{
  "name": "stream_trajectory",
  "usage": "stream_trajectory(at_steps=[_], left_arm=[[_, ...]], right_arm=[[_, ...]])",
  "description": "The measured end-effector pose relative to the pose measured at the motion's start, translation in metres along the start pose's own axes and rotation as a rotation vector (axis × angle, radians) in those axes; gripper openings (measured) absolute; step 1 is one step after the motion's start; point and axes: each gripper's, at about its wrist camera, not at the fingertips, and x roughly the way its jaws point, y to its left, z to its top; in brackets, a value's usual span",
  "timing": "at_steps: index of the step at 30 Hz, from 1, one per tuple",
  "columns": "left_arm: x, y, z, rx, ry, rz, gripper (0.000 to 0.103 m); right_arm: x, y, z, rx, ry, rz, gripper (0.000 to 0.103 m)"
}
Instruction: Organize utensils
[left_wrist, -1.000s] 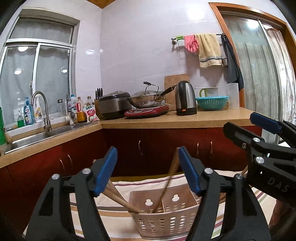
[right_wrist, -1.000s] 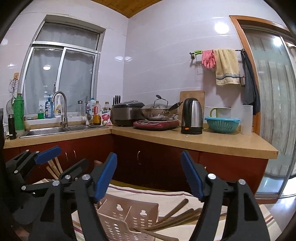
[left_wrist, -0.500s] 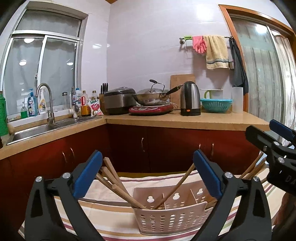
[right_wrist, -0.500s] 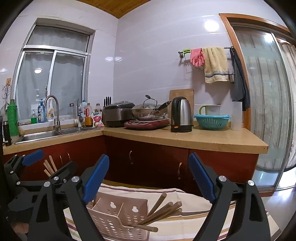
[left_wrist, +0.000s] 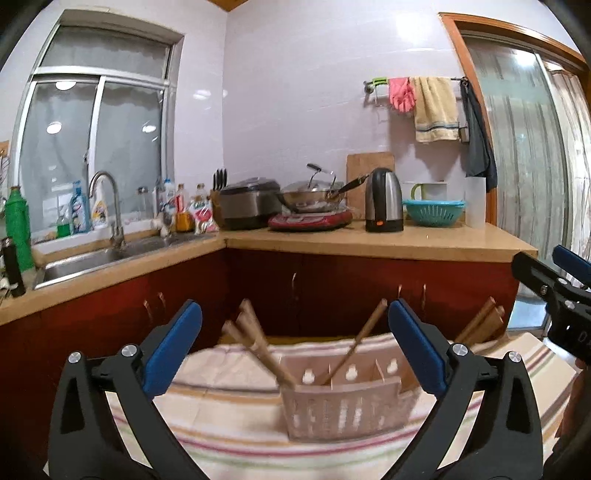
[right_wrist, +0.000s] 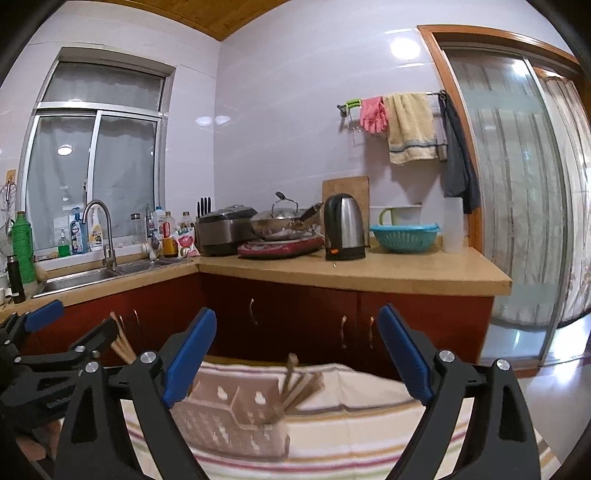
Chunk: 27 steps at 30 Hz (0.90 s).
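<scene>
Backing both wide-open, empty grippers (left_wrist: 295, 345) (right_wrist: 297, 352) off lower-centre caddy (left_wrist: 345, 408); chopsticks (left_wrist: 258, 343) probably all slotted.

Ahead of my claw: L-shaped worktop (left_wrist: 369, 242), tan top over dark red cabinet doors (right_wrist: 295, 317). Left of the claw, a sliding window (left_wrist: 96, 147) with frosted panes reflecting ceiling lamps; steel sink (left_wrist: 92, 258) and tall faucet (left_wrist: 107, 206) below it. Walls glossy pale tile (right_wrist: 280, 110); wood-plank ceiling (right_wrist: 221, 14) above. Right of the claw, a wood-framed glass door (right_wrist: 517, 184) with a sheer curtain. A towel rail (left_wrist: 417, 79) hangs on the far wall. Shiny floor (right_wrist: 554, 373) by the door.
</scene>
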Motion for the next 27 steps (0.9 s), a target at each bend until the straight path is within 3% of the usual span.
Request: stream_trajectory(at_steps=[9, 18, 27], left_arm=[[-0.074, 0.005, -0.032, -0.032, 0.107, 0.056, 0.099], [-0.157, 0.005, -0.032, -0.029, 0.050, 0.110, 0.099], [-0.215, 0.012, -0.025, -0.050, 0.027, 0.123, 0.099]], right_arm=[[-0.068, -0.007, -0.033, -0.004, 0.113, 0.004, 0.087], [-0.131, 0.001, -0.037, -0.036, 0.134, 0.048, 0.087], [-0.190, 0.012, -0.019, -0.068, 0.060, 0.077, 0.088]])
